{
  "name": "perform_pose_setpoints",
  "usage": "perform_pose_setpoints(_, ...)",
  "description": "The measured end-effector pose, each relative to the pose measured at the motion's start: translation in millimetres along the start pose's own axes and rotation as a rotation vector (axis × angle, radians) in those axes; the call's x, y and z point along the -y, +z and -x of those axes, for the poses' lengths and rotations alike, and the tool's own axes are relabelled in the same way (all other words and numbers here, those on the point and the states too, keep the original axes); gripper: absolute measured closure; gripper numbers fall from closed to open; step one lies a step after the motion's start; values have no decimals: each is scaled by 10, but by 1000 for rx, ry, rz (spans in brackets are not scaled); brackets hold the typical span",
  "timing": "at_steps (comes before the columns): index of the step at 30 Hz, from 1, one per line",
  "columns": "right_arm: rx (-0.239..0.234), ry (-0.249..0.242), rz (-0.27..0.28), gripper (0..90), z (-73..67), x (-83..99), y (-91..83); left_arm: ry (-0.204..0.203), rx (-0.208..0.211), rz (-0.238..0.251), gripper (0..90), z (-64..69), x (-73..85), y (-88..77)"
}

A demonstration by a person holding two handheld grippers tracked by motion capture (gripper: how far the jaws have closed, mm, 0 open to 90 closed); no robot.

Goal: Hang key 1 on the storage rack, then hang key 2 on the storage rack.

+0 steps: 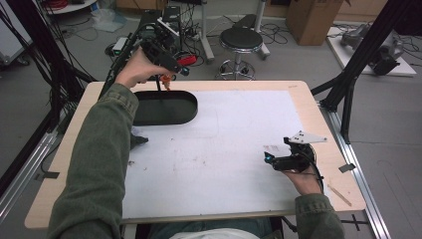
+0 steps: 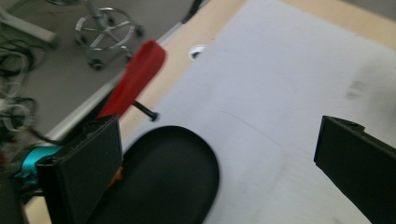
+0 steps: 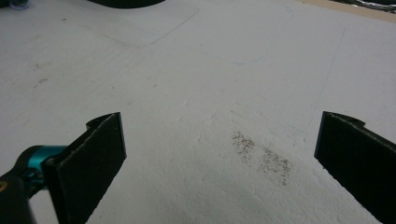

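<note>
Near you, your right gripper (image 1: 267, 158) rests on the white mat (image 1: 224, 149), jaws wide apart and empty. Farther off, your left gripper (image 1: 166, 79), jaws spread, hovers above the black tray (image 1: 186, 107); a red-handled tool (image 2: 135, 79) hangs just beside it. The tray looks empty, so little seems done.

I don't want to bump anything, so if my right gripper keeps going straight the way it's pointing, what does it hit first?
Most likely nothing but the white mat. The right gripper, jaws wide open, points low across bare mat; the black oval tray sits far ahead at the mat's far side, though depth is hard to judge.
</note>
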State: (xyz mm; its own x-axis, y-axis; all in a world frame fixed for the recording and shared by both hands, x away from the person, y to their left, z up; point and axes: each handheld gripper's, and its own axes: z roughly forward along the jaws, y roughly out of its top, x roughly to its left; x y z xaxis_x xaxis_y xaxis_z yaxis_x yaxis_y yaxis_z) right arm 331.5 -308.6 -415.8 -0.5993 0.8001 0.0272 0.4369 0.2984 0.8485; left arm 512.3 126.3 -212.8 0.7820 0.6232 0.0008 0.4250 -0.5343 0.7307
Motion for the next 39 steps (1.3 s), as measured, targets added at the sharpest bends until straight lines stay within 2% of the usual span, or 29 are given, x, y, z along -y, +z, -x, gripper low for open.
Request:
perform_pose_setpoints(1,-3,-12,4,10,-4,-11,12,-12,0,15,17,5,44,-33)
perform_pose_setpoints(2,-6,-8,4,10,-10,-15,13,-34,-10,44,17,16,154,-93)
perform_pose_setpoints(3,-6,-8,4,10,-10,-15,13,-34,-10,44,17,16,154,-93)
perform_pose_setpoints(7,-9,-10,10,10,-21,-31,20,-35,-64,46,17,43,363,-216)
perform_pose_setpoints(8,-11,-13,13,10,-24,-40,34,-27,-81,56,17,65,446,-289)
perform_pose_setpoints(17,-13,-16,7,10,-26,-56,73,-30,-98,93,17,110,700,-482)
perform_pose_setpoints(20,-12,-16,2,10,-30,-55,74,-47,-102,81,17,71,848,-480)
perform_pose_setpoints(26,-9,-19,7,10,-36,-53,56,-66,-114,50,17,22,1034,-442)
perform_pose_setpoints(27,-9,-20,8,10,-36,-51,55,-68,-131,46,17,1,1102,-438)
perform_pose_setpoints(39,-7,-17,8,10,-27,-49,53,-103,-155,32,17,-61,1326,-495)
